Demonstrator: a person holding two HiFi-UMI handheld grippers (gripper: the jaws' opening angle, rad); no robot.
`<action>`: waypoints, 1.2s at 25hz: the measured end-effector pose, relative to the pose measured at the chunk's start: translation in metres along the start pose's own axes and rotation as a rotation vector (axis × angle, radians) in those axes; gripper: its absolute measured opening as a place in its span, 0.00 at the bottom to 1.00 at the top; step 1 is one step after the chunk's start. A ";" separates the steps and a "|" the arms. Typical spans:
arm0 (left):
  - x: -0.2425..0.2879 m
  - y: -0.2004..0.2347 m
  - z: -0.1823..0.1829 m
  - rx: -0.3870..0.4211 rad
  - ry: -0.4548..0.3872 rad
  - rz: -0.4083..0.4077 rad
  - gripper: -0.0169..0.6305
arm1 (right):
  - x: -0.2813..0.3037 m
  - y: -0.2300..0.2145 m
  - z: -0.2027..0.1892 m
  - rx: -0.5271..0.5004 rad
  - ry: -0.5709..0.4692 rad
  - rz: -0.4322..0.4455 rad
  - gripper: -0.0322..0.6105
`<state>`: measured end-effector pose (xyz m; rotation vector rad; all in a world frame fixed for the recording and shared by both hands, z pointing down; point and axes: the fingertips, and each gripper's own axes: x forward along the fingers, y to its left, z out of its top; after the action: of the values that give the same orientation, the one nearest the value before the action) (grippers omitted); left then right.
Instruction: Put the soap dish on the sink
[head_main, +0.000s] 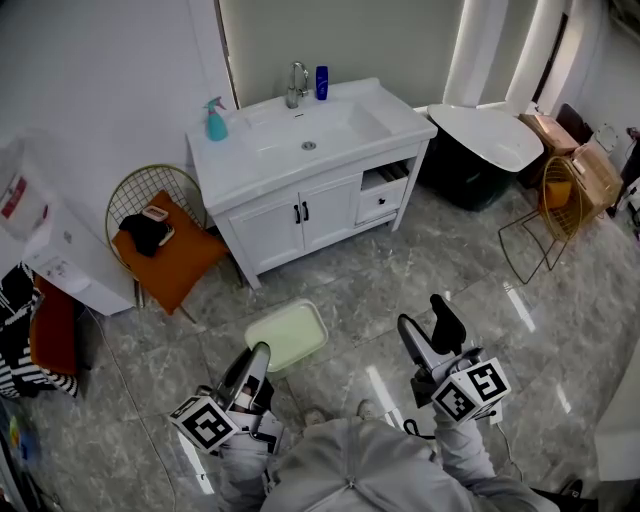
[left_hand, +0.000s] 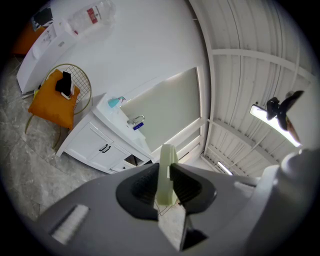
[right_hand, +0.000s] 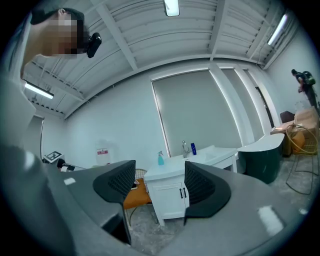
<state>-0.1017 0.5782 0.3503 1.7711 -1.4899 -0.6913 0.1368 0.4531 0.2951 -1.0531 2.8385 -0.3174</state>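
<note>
The left tool (head_main: 258, 352) is clenched on the near edge of the pale green dish (head_main: 288, 335) (edge-on between the jaws in its own view). The dish juts ahead of the tool, apparently clear of the floor. The sink (head_main: 395, 112) stands well ahead of both tools. The right tool (head_main: 432, 322) gapes, empty.

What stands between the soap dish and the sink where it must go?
Nothing visible. Only bare floor lies between the soap dish, held in the left tool, and the sink. Its right rim is free.
</note>
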 end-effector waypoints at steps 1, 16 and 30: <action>0.000 0.003 0.002 -0.002 0.004 -0.003 0.22 | 0.002 0.003 -0.001 -0.001 0.000 -0.004 0.53; 0.026 0.039 0.038 0.001 0.102 -0.062 0.22 | 0.028 0.015 -0.007 0.013 -0.022 -0.111 0.53; 0.163 0.042 0.048 0.017 0.107 -0.078 0.22 | 0.095 -0.093 0.015 0.026 -0.059 -0.122 0.53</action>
<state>-0.1335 0.4063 0.3618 1.8581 -1.3651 -0.6142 0.1263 0.3203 0.2994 -1.2125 2.7173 -0.3268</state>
